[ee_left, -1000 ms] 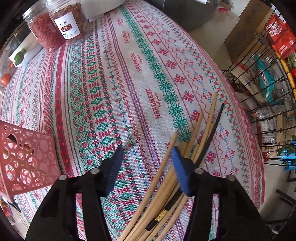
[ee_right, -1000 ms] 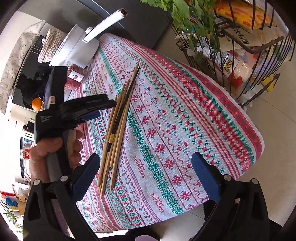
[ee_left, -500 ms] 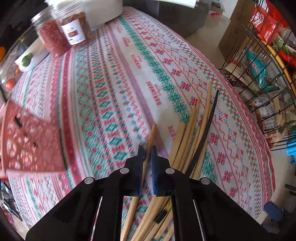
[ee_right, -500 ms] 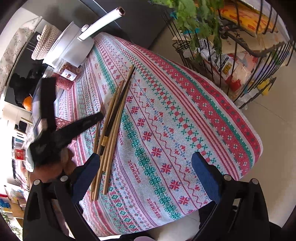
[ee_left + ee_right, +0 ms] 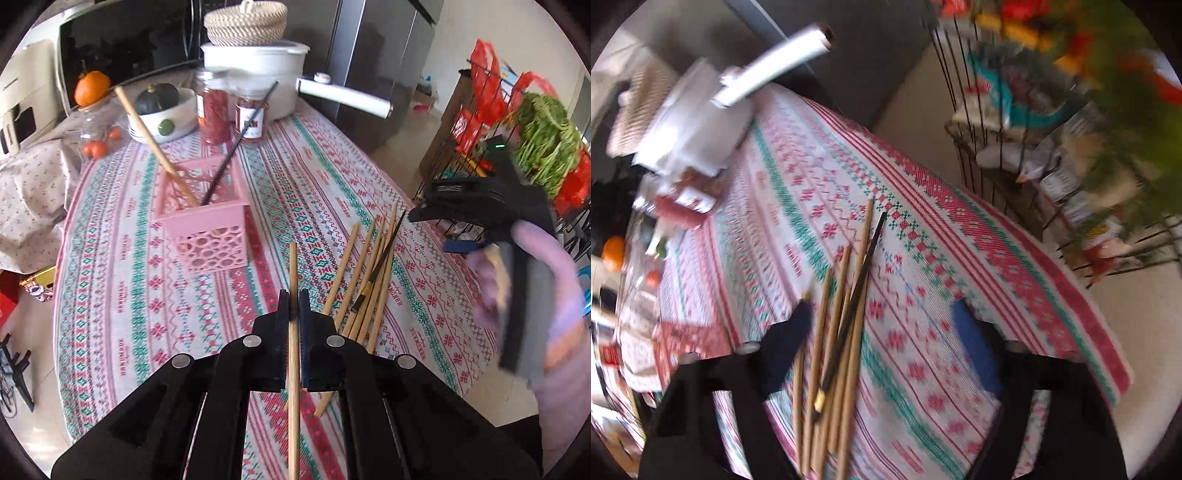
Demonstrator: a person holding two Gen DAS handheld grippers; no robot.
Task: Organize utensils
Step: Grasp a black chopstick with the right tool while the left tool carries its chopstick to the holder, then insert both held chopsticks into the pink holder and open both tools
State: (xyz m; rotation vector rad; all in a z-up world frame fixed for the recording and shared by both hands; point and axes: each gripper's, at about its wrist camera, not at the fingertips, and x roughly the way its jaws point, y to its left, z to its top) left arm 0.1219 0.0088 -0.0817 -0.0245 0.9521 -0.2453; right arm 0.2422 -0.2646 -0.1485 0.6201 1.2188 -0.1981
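Note:
My left gripper (image 5: 294, 308) is shut on one wooden chopstick (image 5: 293, 280), lifted above the patterned tablecloth. Ahead stands a pink perforated basket (image 5: 207, 236) holding a wooden and a black chopstick. Several wooden chopsticks and a black one (image 5: 369, 273) lie in a bundle on the cloth to the right. My right gripper (image 5: 886, 332) hangs over that same bundle (image 5: 842, 332), its jaws closing; the chopsticks lie near its left finger, untouched by the pads. In the left wrist view the right gripper (image 5: 458, 230) shows in a person's hand at the right.
A white pot with a long handle (image 5: 258, 74), two jars of red contents (image 5: 214, 107), a bowl with squash (image 5: 162, 110) and an orange stand at the table's back. A wire rack with packets and greens (image 5: 517, 147) stands off the right edge.
My left gripper shut on one wooden chopstick and lifted it away from the bundle toward the pink basket. My right gripper moved over the bundle and its jaws narrowed.

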